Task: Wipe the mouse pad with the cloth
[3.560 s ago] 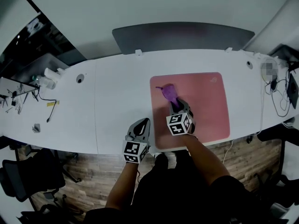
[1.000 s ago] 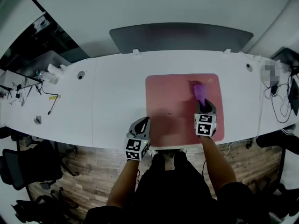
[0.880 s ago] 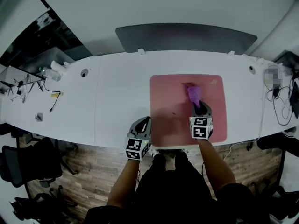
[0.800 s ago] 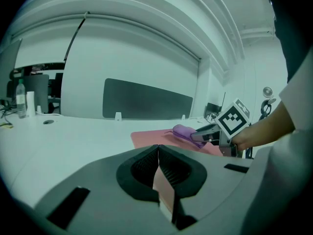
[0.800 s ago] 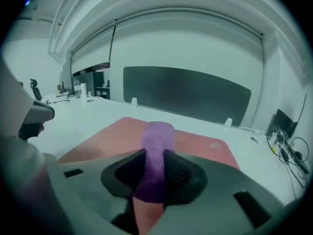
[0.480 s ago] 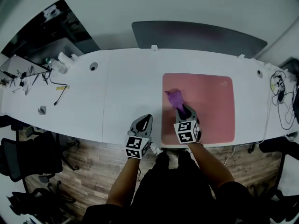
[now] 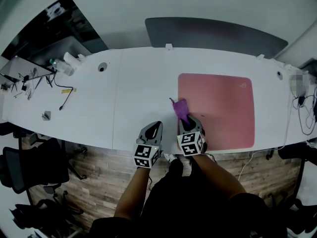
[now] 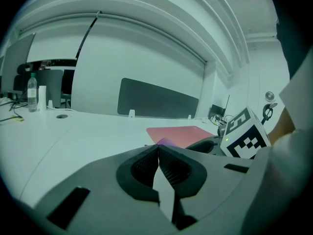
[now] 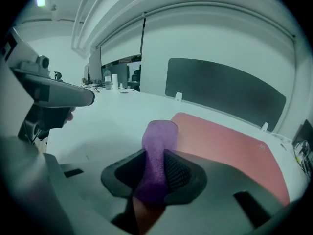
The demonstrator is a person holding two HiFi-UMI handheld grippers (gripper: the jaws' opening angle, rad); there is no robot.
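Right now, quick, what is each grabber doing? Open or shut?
The left gripper is shut, with nothing between its jaws.
The right gripper is shut on the purple cloth.

Our left tongs [image 7: 155,126] and right tongs [image 7: 187,123] match: light grey moulded shells, each with two dark, finely ribbed pads [image 8: 142,167] set in a rounded black frame. Behind each pair of jaws sits a white cube [image 7: 144,155] printed with black square markers, and a small green light [image 8: 226,140] glows on the right one. We wear a dark top [image 7: 193,205].
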